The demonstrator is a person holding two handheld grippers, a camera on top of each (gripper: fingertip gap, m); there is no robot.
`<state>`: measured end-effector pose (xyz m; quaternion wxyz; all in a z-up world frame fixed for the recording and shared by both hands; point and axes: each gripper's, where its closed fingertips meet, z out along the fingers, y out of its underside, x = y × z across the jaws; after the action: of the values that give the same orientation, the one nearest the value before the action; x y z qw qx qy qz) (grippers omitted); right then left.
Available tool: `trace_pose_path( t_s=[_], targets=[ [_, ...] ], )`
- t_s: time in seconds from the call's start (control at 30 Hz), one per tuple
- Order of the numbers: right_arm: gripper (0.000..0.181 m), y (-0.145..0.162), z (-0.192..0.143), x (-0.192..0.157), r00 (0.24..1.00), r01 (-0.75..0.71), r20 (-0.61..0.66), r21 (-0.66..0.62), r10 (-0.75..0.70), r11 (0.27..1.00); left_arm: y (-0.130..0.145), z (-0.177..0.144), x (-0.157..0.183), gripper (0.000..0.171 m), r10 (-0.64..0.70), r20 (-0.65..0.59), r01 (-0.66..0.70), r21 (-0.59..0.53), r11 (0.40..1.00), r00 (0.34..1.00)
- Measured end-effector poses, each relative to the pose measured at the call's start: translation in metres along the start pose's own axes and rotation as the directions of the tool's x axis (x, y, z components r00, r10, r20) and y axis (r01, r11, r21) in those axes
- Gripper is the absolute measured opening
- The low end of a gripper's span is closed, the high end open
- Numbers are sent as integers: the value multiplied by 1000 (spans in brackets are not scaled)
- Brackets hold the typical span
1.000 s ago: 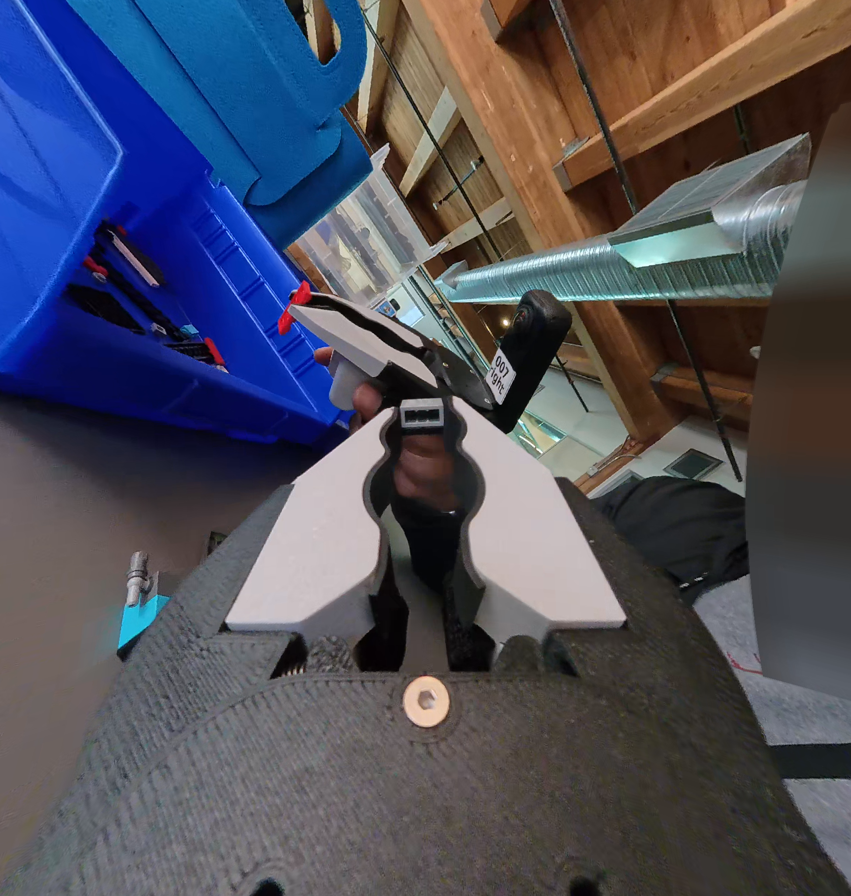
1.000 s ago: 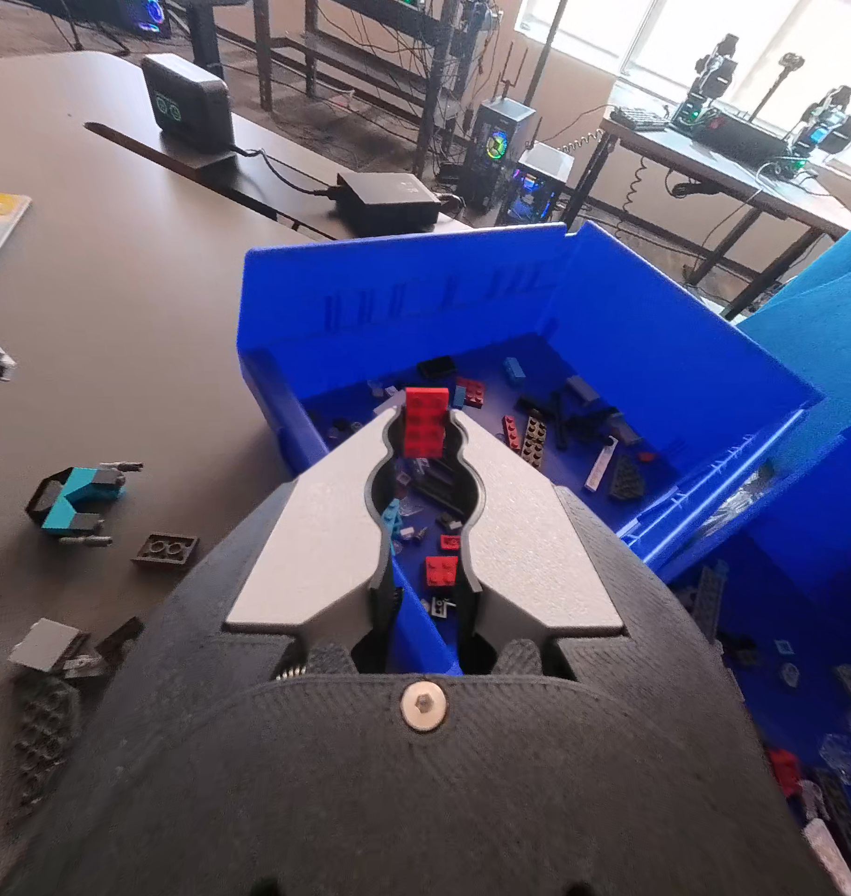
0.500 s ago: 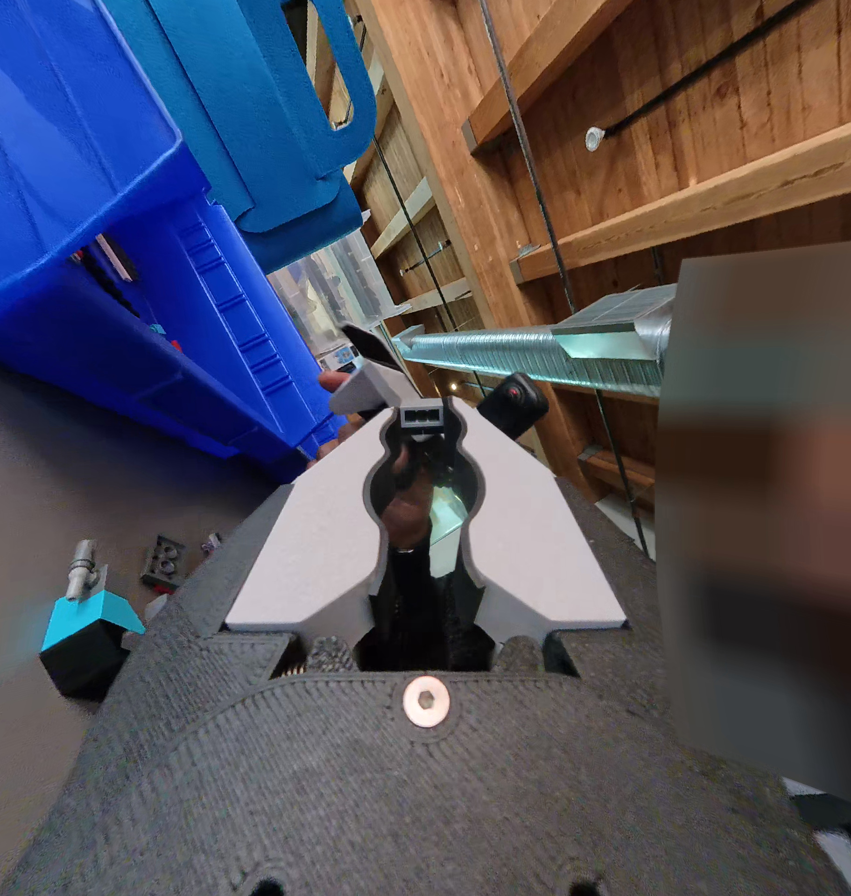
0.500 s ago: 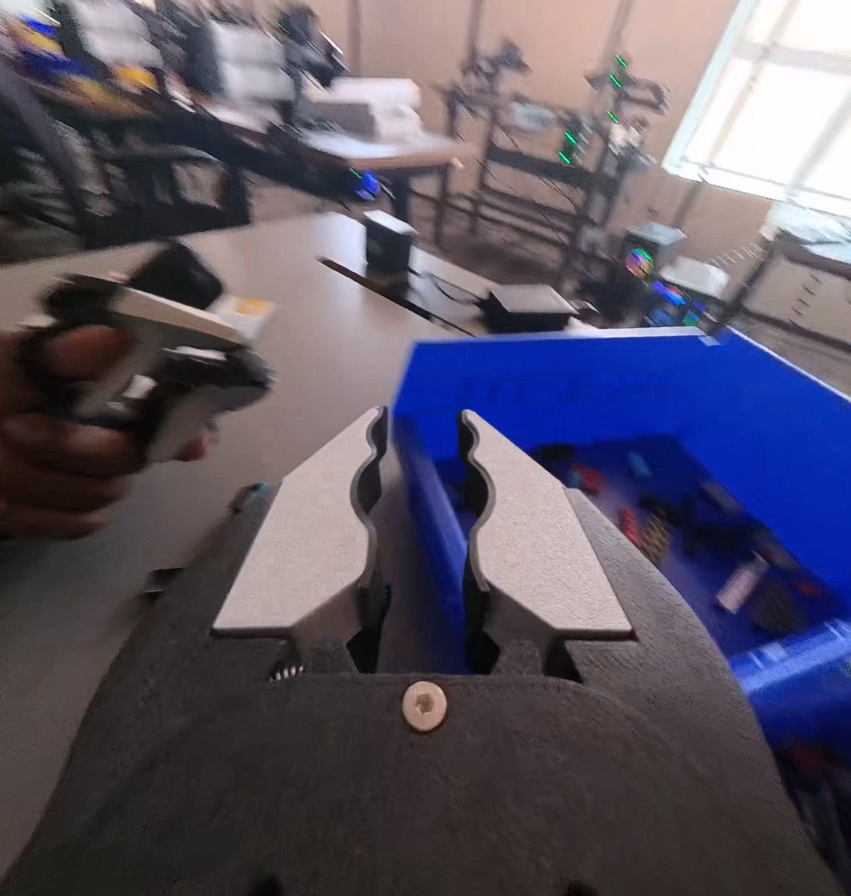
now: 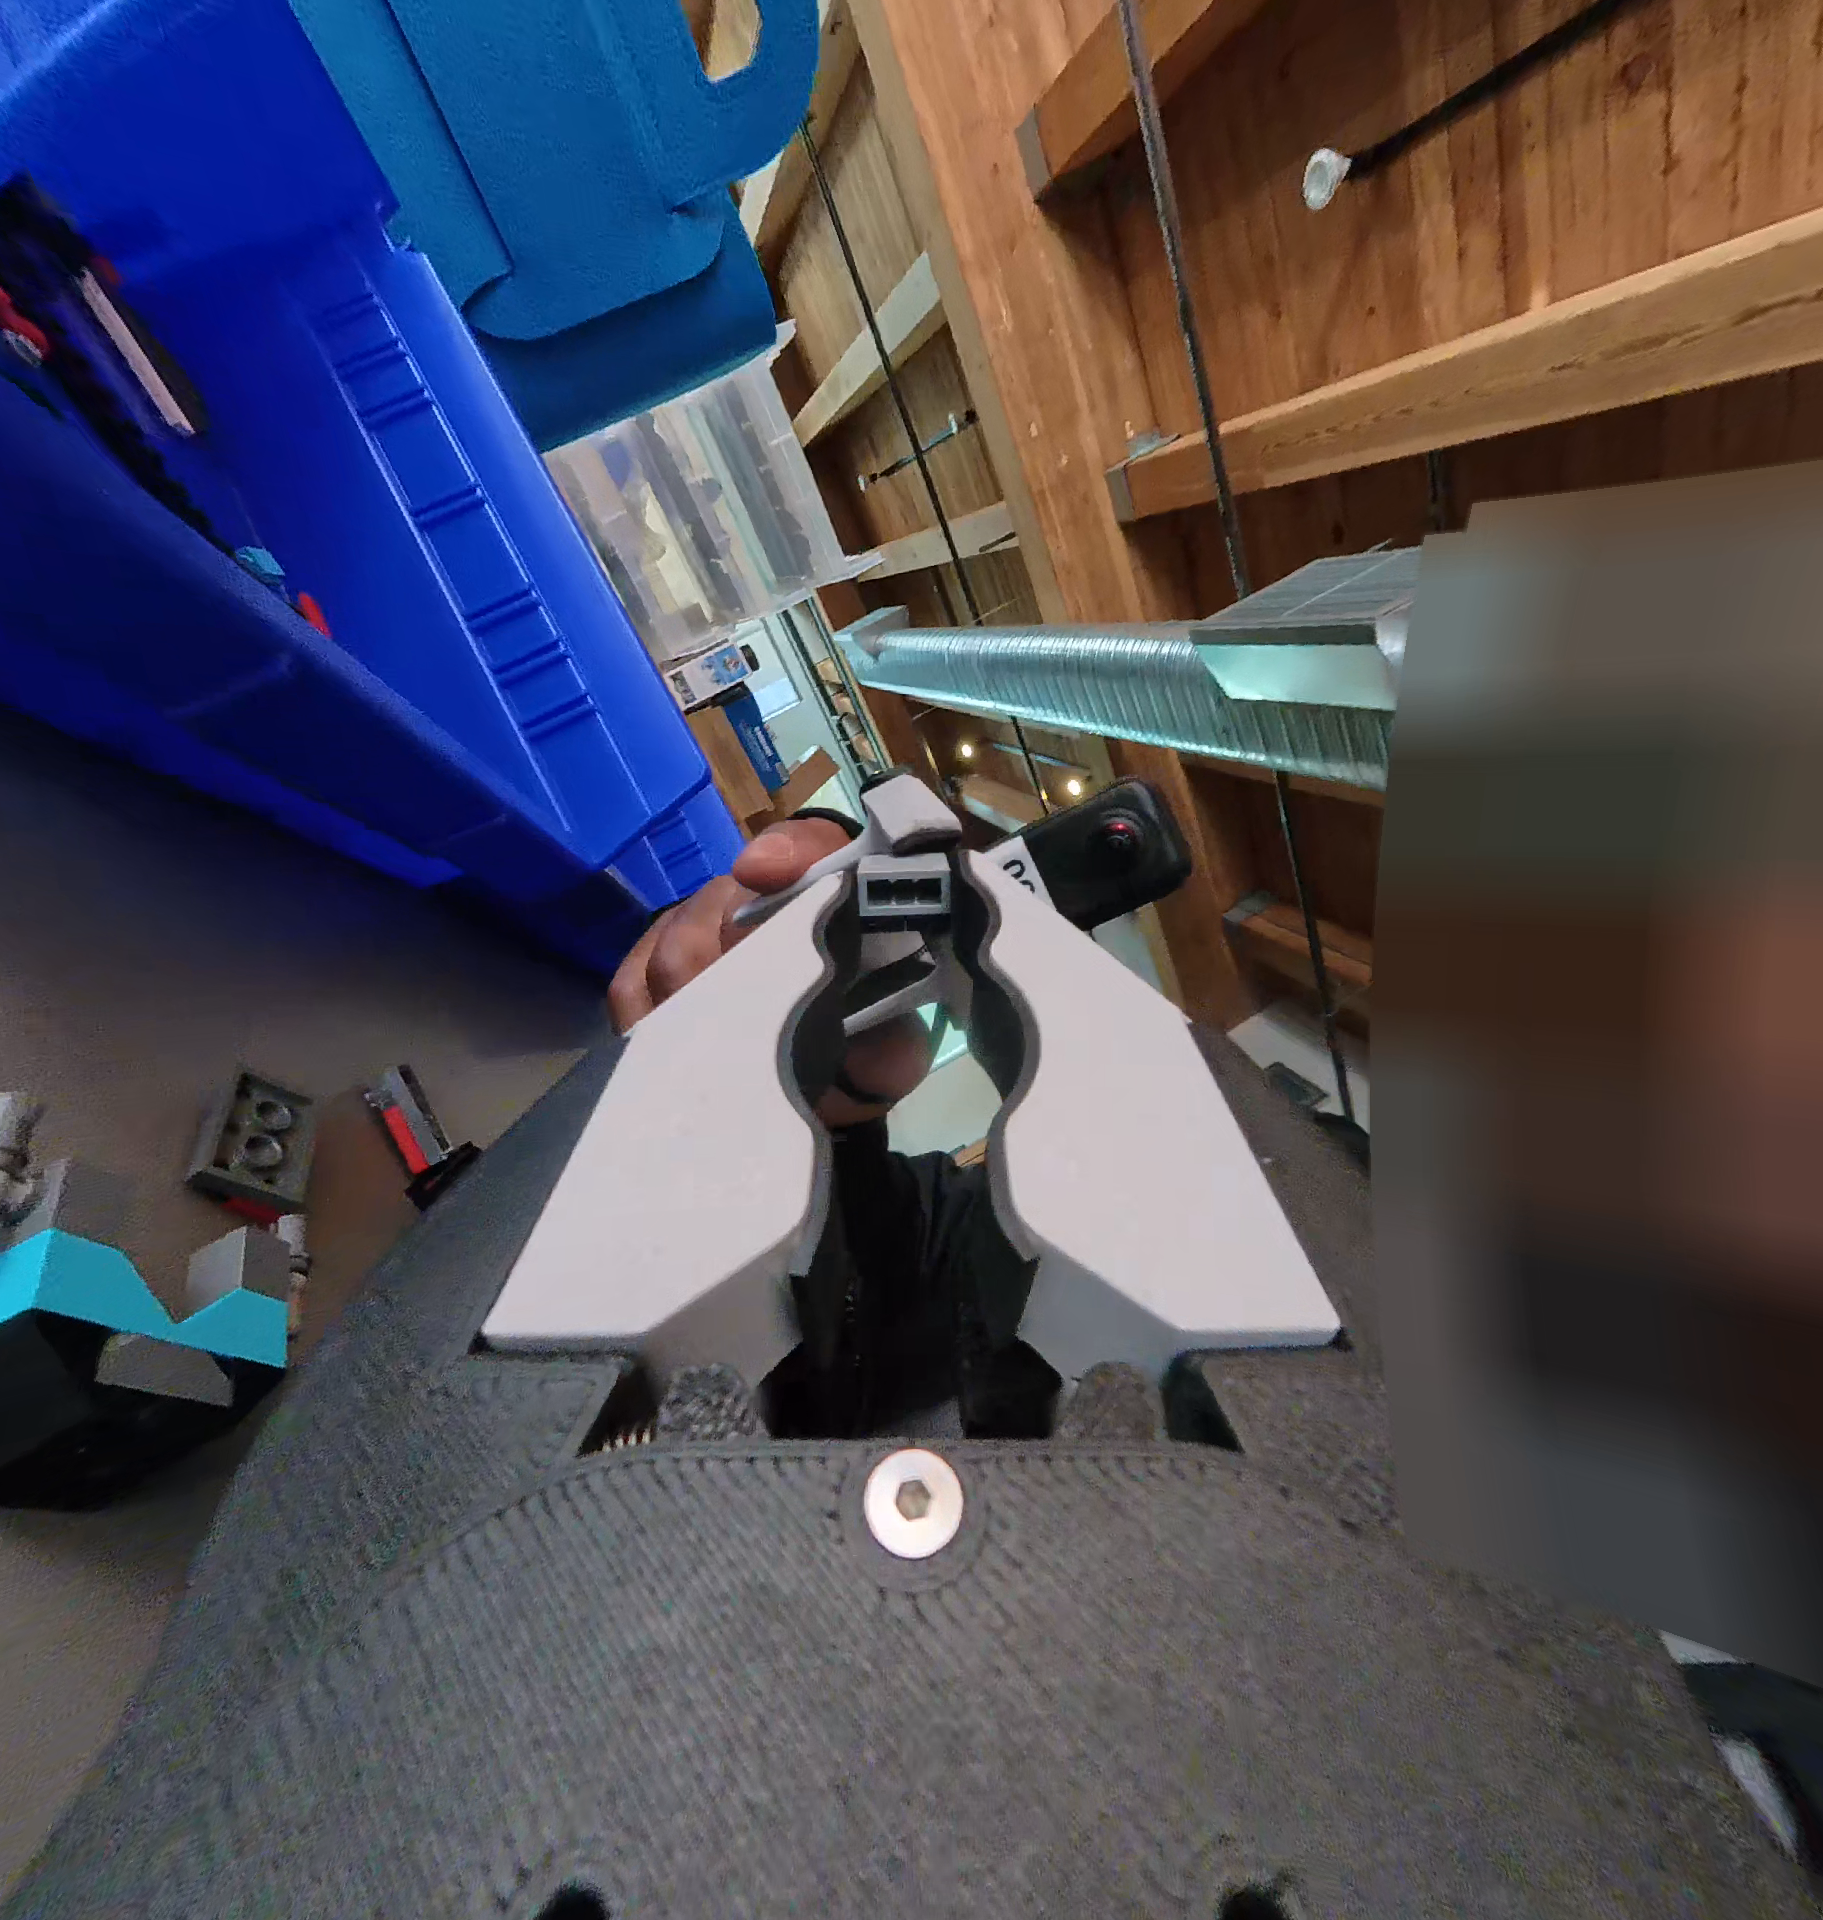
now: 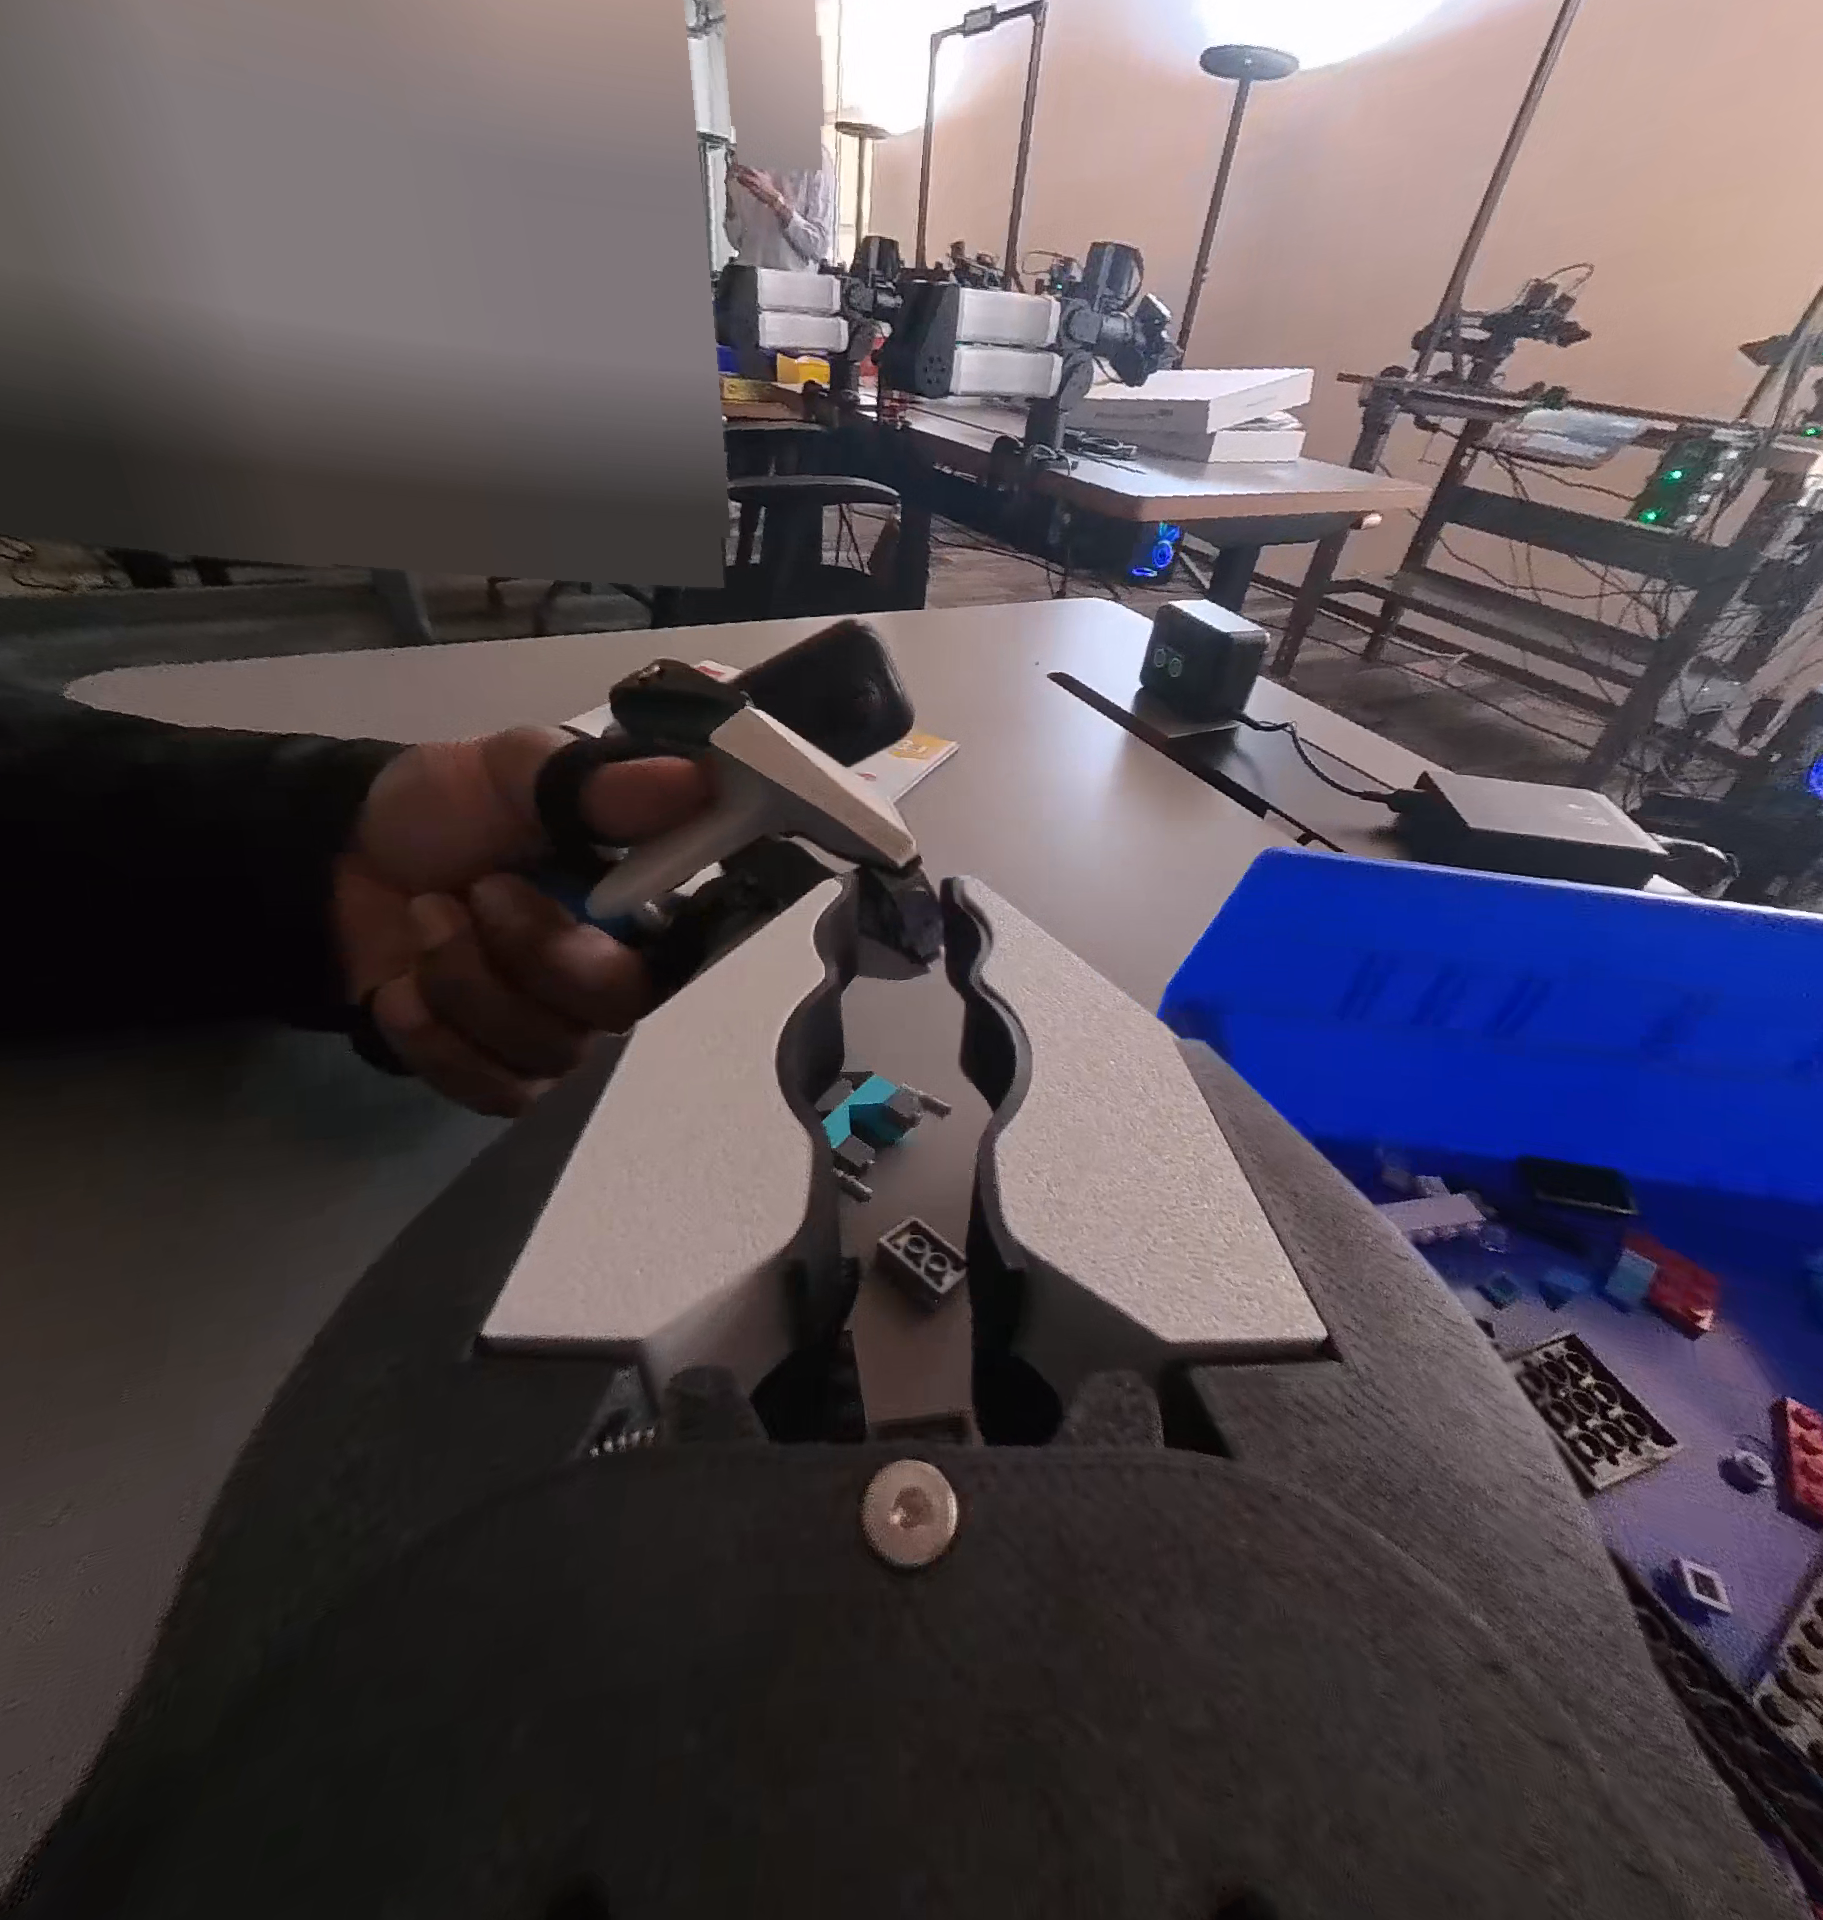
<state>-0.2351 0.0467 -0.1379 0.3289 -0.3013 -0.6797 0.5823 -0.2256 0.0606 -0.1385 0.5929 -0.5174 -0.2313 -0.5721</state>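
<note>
My left gripper [image 5: 902,883] is shut on a small grey brick [image 5: 902,896], held up above the table. My right gripper [image 6: 896,896] is open, and its two tips stand on either side of a dark piece [image 6: 891,925] at the left gripper's tip. A hand holds the left gripper, whose grey finger [image 6: 813,800] points in from the left. In the left wrist view the right gripper [image 5: 907,821] sits just behind the grey brick. On the table below lie a teal and black model [image 6: 860,1117] [image 5: 107,1299] and a dark grey two-by-two brick [image 6: 922,1262] [image 5: 252,1127].
A blue bin [image 6: 1509,997] [image 5: 211,623] with loose bricks [image 6: 1665,1288] stands on the right of the grey table [image 6: 159,1247]. A lighter blue container [image 5: 574,156] sits beyond it. A booklet [image 6: 917,753], a black box [image 6: 1203,660] and a flat black unit [image 6: 1530,826] lie farther back. Only a small space, under 4 cm, lies between the two pairs of fingers.
My right gripper let go of the red brick, opened, and swung left from over the bin to the left gripper's tip. The left gripper kept the grey brick and tilted slightly.
</note>
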Motion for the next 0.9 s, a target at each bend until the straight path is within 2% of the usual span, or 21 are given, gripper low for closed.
trace_pose_path(
  t_s=[0.07, 0.2, 0.33, 0.4, 0.43, 0.57, 0.9],
  targets=[
    [14, 2, -1, -2, 1000, -17, 16, -8, 17, 1000, 0, -1, -2, 19, 35, 28, -34, -29, 999, 999],
    [13, 10, -3, -3, 990, -125, 63, -60, 129, 990, -6, -11, -14, 37, 187, 150, -170, -115, 979, 971],
    [14, 58, 0, -14, 965, -203, 94, -322, 245, 925, 4, -24, -29, 41, 391, 237, -302, -338, 892, 890],
    [14, 78, -1, -24, 962, -177, 119, -417, 247, 891, -1, -31, -40, 41, 487, 299, -362, -387, 848, 821],
    [14, 85, 0, -28, 962, -163, 125, -451, 243, 877, -5, -32, -42, 41, 503, 315, -379, -379, 844, 805],
    [14, 97, 5, -30, 977, -125, 91, -494, 195, 860, -15, -37, -45, 40, 459, 337, -357, -324, 876, 822],
    [16, 113, 6, -32, 978, -131, 64, -555, 200, 822, -4, -44, -58, 40, 496, 364, -330, -431, 840, 788]
  ],
)
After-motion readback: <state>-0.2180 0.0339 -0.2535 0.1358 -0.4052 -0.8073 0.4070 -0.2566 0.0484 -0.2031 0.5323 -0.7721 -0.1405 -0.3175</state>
